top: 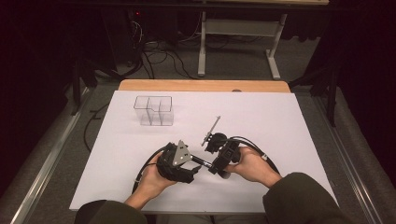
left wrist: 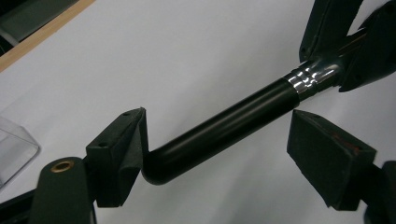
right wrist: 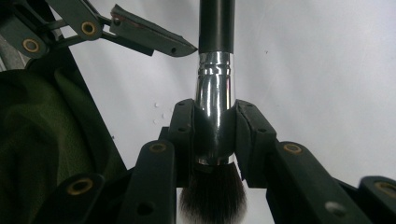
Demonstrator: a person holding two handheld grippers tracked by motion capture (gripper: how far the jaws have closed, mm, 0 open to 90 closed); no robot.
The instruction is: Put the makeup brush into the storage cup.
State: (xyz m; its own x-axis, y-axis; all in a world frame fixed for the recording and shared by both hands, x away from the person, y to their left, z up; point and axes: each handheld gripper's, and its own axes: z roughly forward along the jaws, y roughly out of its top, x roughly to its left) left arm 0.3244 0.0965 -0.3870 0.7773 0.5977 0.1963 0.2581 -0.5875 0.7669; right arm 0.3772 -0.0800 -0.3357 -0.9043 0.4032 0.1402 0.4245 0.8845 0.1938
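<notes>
We had one makeup brush (right wrist: 215, 100) between our two grippers, just near of the table's middle. The right gripper (right wrist: 214, 128) held it with jaws closed on the silver ferrule, bristles toward the hand. The left gripper (left wrist: 215, 140) had its jaws wide around the black handle, whose butt end touched one pad. We judged this a handover in progress; the next move would call for closing the left jaws squarely on the handle before the right let go. Beyond the brush lay one thin metal tool (top: 211, 130), and farther off, to the left, one clear three-compartment organiser (top: 154, 110).
</notes>
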